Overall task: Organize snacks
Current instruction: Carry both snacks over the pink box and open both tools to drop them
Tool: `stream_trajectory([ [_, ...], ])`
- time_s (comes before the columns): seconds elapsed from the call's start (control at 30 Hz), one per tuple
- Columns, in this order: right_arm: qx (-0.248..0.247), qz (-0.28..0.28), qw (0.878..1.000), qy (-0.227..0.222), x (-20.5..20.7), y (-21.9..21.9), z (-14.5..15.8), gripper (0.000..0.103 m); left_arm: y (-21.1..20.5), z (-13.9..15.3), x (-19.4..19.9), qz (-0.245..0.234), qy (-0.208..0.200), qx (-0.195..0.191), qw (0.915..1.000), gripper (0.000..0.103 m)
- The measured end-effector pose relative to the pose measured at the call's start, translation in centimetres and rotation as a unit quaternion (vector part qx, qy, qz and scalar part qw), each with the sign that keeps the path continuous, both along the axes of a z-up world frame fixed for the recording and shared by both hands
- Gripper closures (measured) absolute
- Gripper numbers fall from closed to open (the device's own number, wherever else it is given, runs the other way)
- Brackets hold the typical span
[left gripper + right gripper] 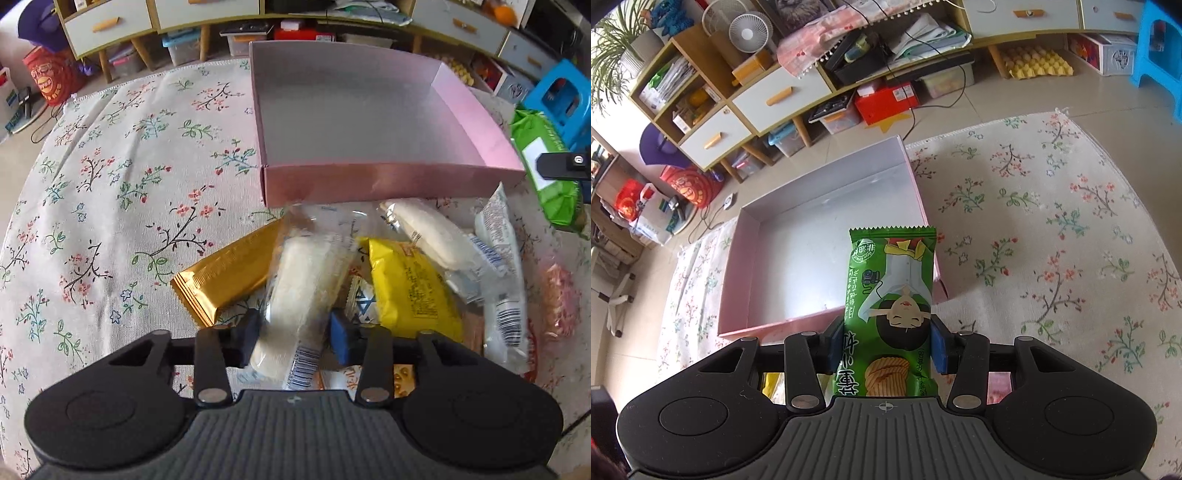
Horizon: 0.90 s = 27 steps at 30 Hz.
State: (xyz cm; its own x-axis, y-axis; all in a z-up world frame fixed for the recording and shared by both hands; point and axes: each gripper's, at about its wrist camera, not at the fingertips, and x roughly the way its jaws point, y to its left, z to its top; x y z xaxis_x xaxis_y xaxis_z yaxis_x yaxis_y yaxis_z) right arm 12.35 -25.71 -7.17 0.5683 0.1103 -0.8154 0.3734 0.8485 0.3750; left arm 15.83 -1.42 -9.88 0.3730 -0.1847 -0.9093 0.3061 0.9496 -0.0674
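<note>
Two hands: both carry snacks.
Left gripper (295, 334): fingers around the white snack pack (299, 295); whether they press, I cannot tell.
Right gripper (884, 349): fingers hold the green chip bag (890, 295); lower it flat into the pink box (798, 258).

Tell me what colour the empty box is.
Pink, with a pale inside: the box, clearest in the left wrist view.

We've got the open box (369, 110) sitting on the far part of the cloth-covered desk (110, 184). Just near of it lies the snack pile (369, 280), the wrapped roll (306, 288) in the middle, foil bar (229, 277) on its left, flat packet (410, 291) on its right.
</note>
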Motion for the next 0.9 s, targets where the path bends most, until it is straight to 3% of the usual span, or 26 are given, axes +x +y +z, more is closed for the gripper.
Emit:
stream_trajectory([
  [0.13, 0.002, 0.007, 1.000, -0.022, 0.8, -0.2, 0.5, 0.058, 2.7, 1.9, 0.1, 0.035, 0.018, -0.082, 0.9959, 0.077],
  [0.27, -0.006, 0.009, 1.000, -0.027, 2.1, -0.5, 0.5, 0.058, 5.1, 3.7, 0.9, 0.081, 0.002, -0.163, 0.9832, 0.077],
  [0.43, -0.029, 0.001, 0.999, -0.027, 4.3, -0.9, 0.0, 0.058, 3.4, 5.5, 3.8, 0.088, -0.035, -0.209, 0.9733, 0.077],
  [0.53, -0.043, -0.002, 0.999, -0.032, 5.6, -0.9, -0.2, 0.058, 2.0, 4.8, 6.1, 0.089, -0.039, -0.212, 0.9724, 0.077],
  [0.67, -0.087, 0.013, 0.996, -0.031, 7.1, 0.0, -0.7, 0.058, 0.6, 3.7, 8.0, 0.091, -0.065, -0.184, 0.9766, 0.077],
  [0.77, -0.120, 0.024, 0.992, -0.014, 7.7, 0.5, -2.2, 0.058, 0.6, 3.1, 8.2, 0.099, -0.055, -0.182, 0.9767, 0.077],
  [0.9, -0.103, 0.016, 0.994, -0.015, 7.7, 0.0, -2.9, 0.056, 0.7, 2.7, 8.0, 0.109, -0.056, -0.164, 0.9788, 0.077],
])
